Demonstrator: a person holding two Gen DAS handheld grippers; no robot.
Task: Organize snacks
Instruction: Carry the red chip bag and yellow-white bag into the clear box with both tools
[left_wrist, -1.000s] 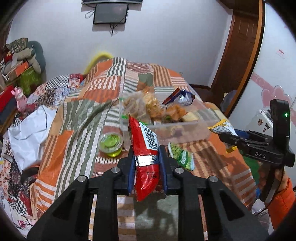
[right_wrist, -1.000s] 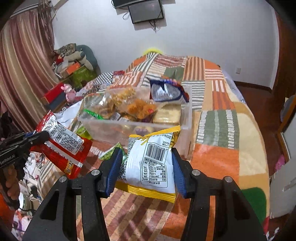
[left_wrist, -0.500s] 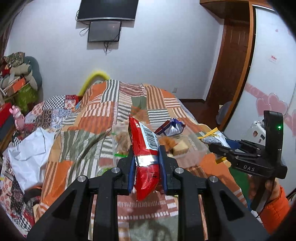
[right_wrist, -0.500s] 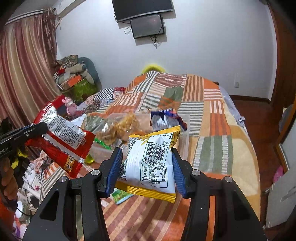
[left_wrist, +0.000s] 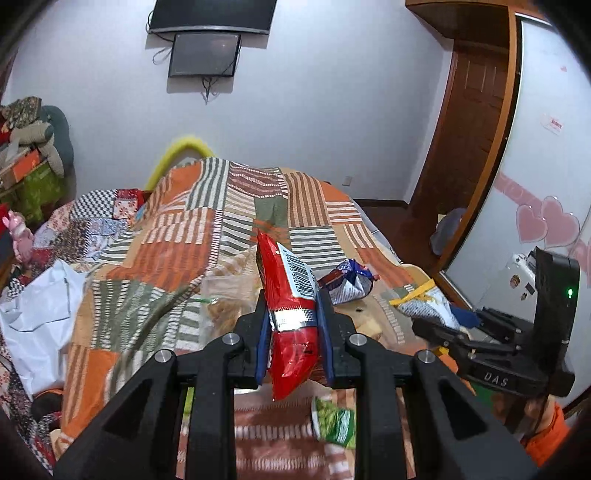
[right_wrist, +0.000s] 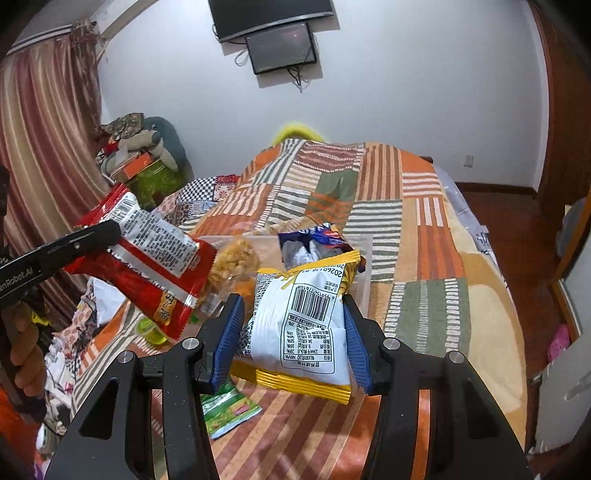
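A: Any text readable?
B: "DAS" on the right gripper (left_wrist: 456, 325) body, seen right of the left tongs. "enRobot.AI", cut off, on the left gripper (right_wrist: 110, 236) arm.
A: Packets?
B: White-yellow packet (right_wrist: 306, 321) betw. the right tongs: upside-down "202601…", barcode digits approx "69915447761 08", "29%". Red packet (left_wrist: 291, 314): barcode, digits too blurred.

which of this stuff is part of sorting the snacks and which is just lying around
Job:
- red snack bag, held in left gripper
- white and yellow snack bag, held in right gripper
- clear bin
- green packet

Lying about:
- patchwork quilt
- wall screen
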